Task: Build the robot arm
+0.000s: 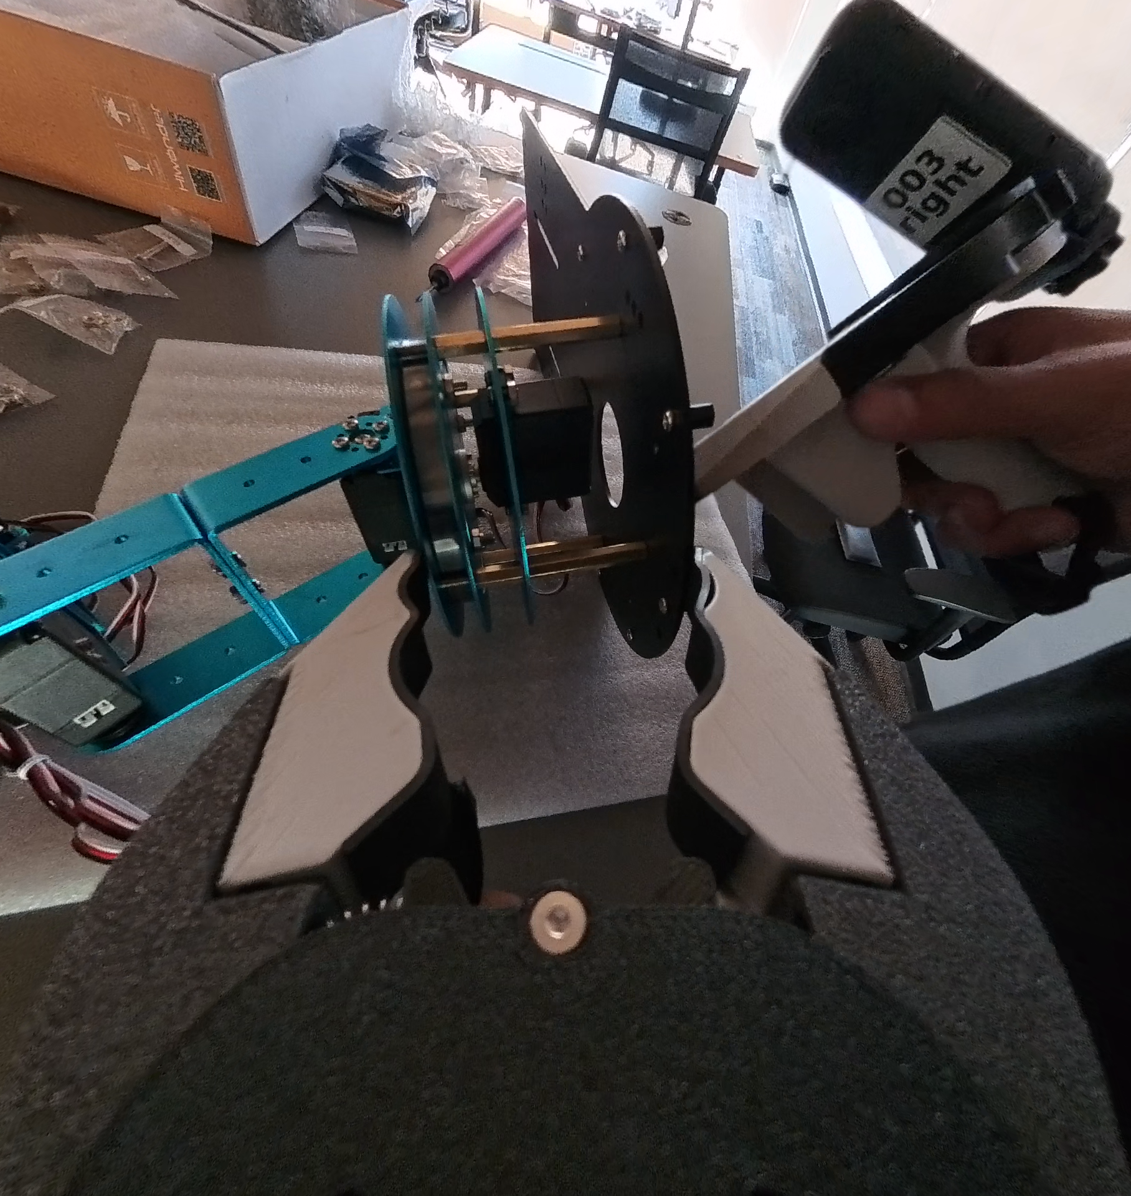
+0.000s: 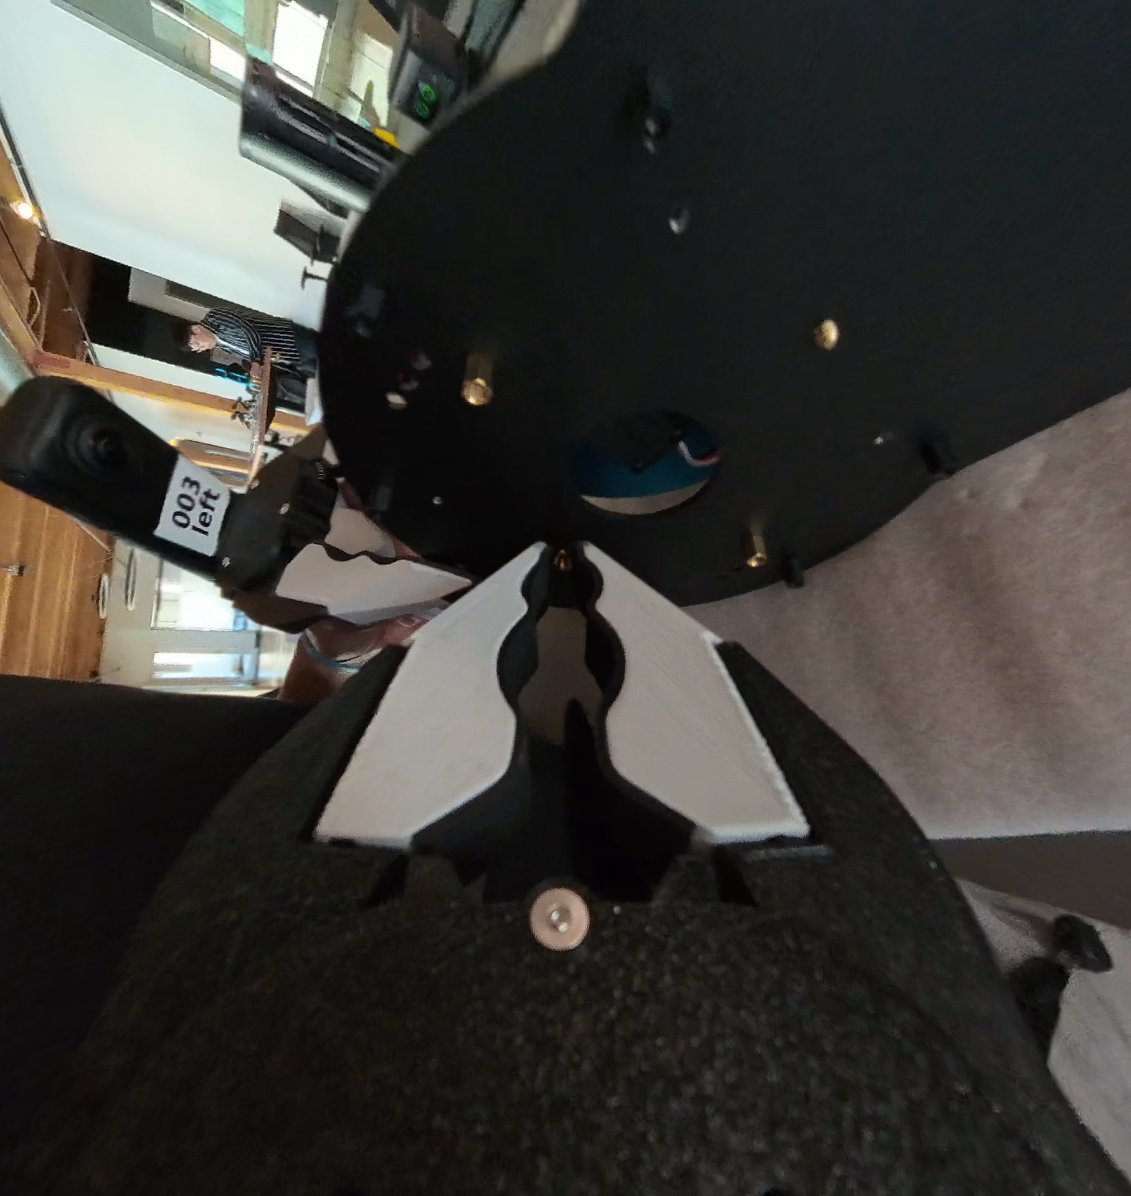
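Note:
A robot-arm base lies on its side on a foam sheet [image 1: 239, 388]: a black round plate [image 1: 640, 336], brass standoffs [image 1: 550, 331], clear blue discs [image 1: 437, 453] and a black servo [image 1: 537, 440]. My left gripper [image 1: 559, 569] is open, its jaws straddling this base from the blue disc to the black plate; I cannot tell if they touch. My right gripper [image 2: 561, 563] is shut on a small fastener [image 2: 561, 555] at the face of the black plate [image 2: 679, 259]. It also shows in the left wrist view [image 1: 705, 446], held by a hand [image 1: 1035, 401].
Blue metal arm brackets [image 1: 194, 537] with a servo [image 1: 52, 699] and red-white wires [image 1: 64, 796] run left. An orange and white box [image 1: 129, 110], small parts bags [image 1: 64, 272] and a purple cylinder [image 1: 482, 246] lie behind. A black chair [image 1: 673, 97] stands beyond. A person [image 2: 246, 336] stands far off. Spacing between my two grippers at the tips: around 5 cm.

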Tool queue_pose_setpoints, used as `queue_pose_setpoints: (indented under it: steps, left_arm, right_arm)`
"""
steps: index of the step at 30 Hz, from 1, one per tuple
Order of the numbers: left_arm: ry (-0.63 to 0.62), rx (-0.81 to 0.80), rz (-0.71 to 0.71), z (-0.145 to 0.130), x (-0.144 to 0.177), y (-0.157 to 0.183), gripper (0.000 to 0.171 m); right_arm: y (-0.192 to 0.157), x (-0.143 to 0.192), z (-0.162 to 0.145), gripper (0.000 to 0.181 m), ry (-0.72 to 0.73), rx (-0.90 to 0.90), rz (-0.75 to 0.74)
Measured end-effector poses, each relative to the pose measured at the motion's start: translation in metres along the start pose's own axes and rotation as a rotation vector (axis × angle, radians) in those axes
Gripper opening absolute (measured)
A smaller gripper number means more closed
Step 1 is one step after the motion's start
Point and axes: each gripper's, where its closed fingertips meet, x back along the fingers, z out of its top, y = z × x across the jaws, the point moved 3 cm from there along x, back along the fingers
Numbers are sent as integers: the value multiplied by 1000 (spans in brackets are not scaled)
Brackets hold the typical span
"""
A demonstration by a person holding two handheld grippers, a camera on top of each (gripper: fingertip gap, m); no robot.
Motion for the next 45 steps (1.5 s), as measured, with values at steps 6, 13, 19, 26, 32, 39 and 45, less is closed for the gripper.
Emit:
queue_pose_setpoints:
  steps: [6,13,19,26,32,39,45]
  left_arm:
    - [4,0,-1,0,0,0,80]
    - [5,2,-1,0,0,0,80]
    - [5,3,0,0,0,0,80]
    - [5,1,-2,0,0,0,80]
    - [4,1,-1,0,0,0,79]
    - [5,2,-2,0,0,0,80]
    - [7,3,-3,0,0,0,80]
  right_arm:
    - [-7,5,3,5,12,118,16]
    - [-13,-1,-9,5,25,651,-145]
    - [-27,-6,-10,5,89,945,-317]
    - [-21,-7,-15,5,74,969,-365]
    - [-20,-9,-16,5,85,977,-376]
    - [-15,-9,-16,5,142,853,-293]
    - [-9,-9,-16,5,264,354,-32]
